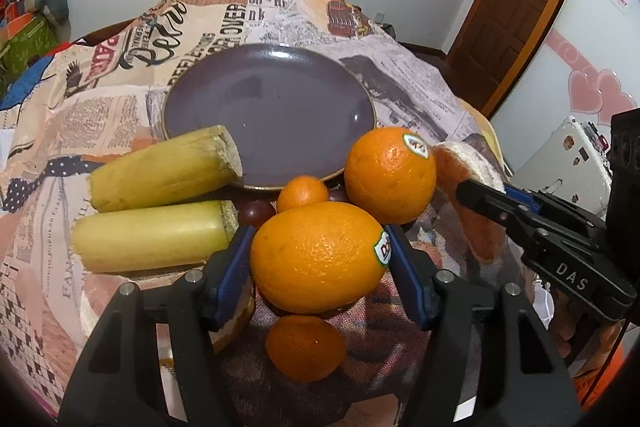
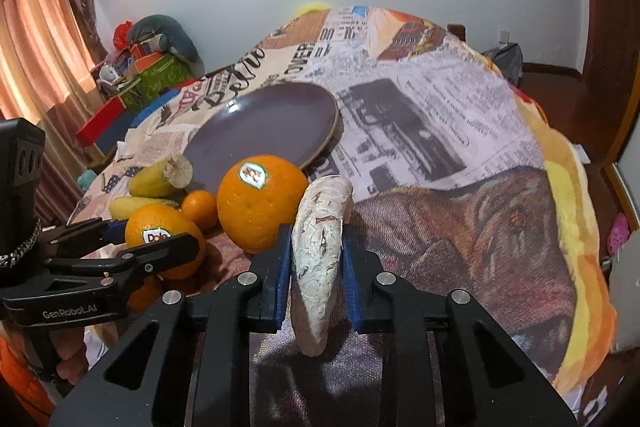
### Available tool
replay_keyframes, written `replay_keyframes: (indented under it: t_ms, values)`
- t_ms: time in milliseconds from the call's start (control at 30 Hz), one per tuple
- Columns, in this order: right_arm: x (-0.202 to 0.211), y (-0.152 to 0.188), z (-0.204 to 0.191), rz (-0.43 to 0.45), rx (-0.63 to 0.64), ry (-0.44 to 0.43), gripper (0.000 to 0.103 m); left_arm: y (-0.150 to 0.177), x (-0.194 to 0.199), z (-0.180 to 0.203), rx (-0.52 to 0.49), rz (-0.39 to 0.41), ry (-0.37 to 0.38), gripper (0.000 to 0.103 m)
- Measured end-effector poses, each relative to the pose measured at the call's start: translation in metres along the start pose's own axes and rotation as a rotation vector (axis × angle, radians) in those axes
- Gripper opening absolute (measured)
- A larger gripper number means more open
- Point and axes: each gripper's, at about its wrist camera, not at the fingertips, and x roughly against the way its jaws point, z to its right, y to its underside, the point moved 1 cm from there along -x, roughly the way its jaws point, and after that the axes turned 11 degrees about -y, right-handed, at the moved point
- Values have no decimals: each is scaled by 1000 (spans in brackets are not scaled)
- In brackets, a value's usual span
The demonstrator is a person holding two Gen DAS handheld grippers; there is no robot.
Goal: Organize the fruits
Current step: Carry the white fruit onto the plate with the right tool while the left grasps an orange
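The right gripper (image 2: 316,259) is clamping a pale fruit wedge (image 2: 318,259) standing on edge. The left gripper (image 1: 318,267) is gripping a stickered orange (image 1: 318,257) on the cloth (image 1: 408,95). Beyond it, 2 cane pieces (image 1: 160,173), a second orange (image 1: 390,175) and 2 tangerines (image 1: 303,193) are sitting beside a purple plate (image 1: 268,111).

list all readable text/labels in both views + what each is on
"Dole": sticker on the near orange, between the left tool pads.
"DAS": on the right tool body, seen from the left wrist view.
"GenRobot.AI": on the left tool body.
"OVER": printed on the tablecloth; its small newsprint is too blurred.
Sticker on the far orange: unreadable.
Peel slice and plate: no text.
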Motion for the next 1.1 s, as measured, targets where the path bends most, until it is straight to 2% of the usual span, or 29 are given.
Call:
replay_keyframes:
  t_ms: [333,600,800,1100]
  values:
    - [27,-25,-20,101,71,4,21,-20,47,-8,20,119,-5,65]
    - [31,-48,-33,165,132,-1,21,-45,71,-26,49,213,-40,65]
    - [21,-64,-38,193,171,-3,21,-64,70,-41,65,241,-67,65]
    - [-10,-81,-33,178,198,-3,21,-96,43,-61,87,238,-91,65]
